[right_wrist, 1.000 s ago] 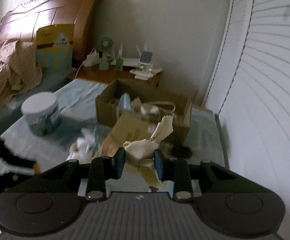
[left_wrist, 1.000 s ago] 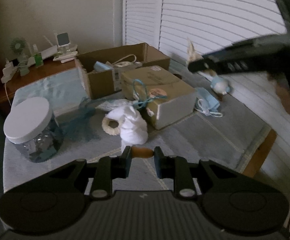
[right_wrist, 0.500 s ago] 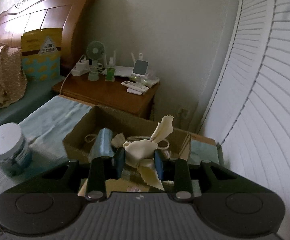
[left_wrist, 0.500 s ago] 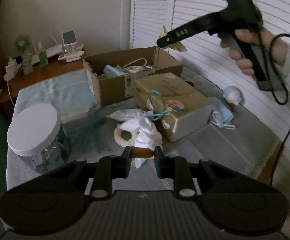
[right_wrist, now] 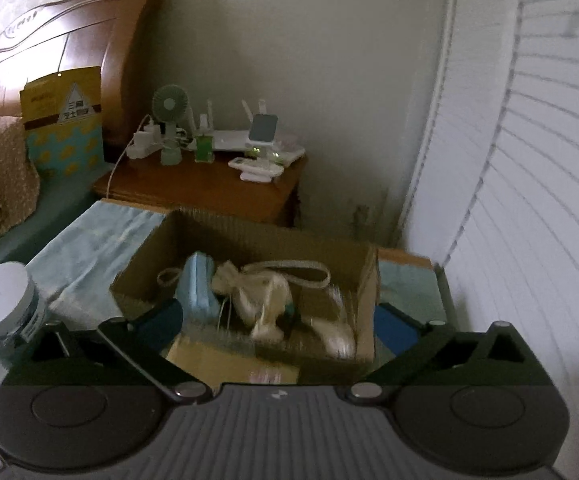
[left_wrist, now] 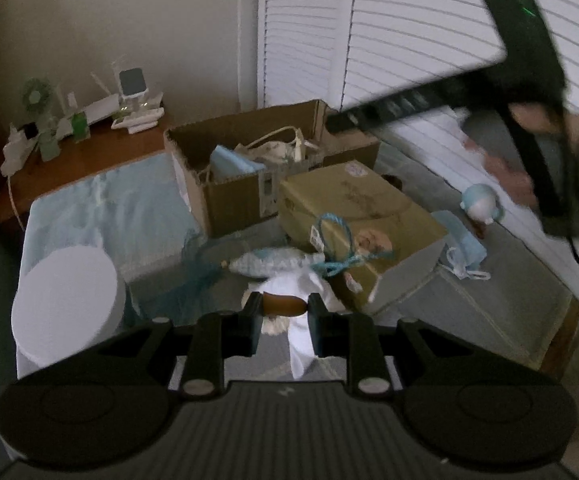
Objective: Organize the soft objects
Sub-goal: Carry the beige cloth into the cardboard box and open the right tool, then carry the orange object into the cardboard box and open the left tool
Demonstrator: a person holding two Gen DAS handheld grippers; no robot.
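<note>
1. The table (left_wrist: 489, 320), draped in a pale blue-grey cloth, is filling the middle of the left wrist view, with everything else sitting on it.
2. The open cardboard box (right_wrist: 349, 264) is lying at the centre of the right wrist view; in the left wrist view it is sitting at upper centre.
3. The closed tan box (left_wrist: 369, 208) is resting at centre right of the left wrist view, just in front of the open one.
4. The white-lidded jar (left_wrist: 65, 300) is standing at lower left.
5. The right gripper (right_wrist: 277, 324) is hovering above the open box, its jaws swinging wide apart with nothing between them.
6. The left gripper (left_wrist: 283, 320) is staying clenched on a white cloth toy (left_wrist: 301, 344) by its brown ring, at lower centre.
7. The cream cloth (right_wrist: 265, 304) is lying blurred inside the open box, beside a blue mask (right_wrist: 199, 280).
8. A small blue-and-white doll (left_wrist: 481, 204) is lying at right, near the shutters.
</note>
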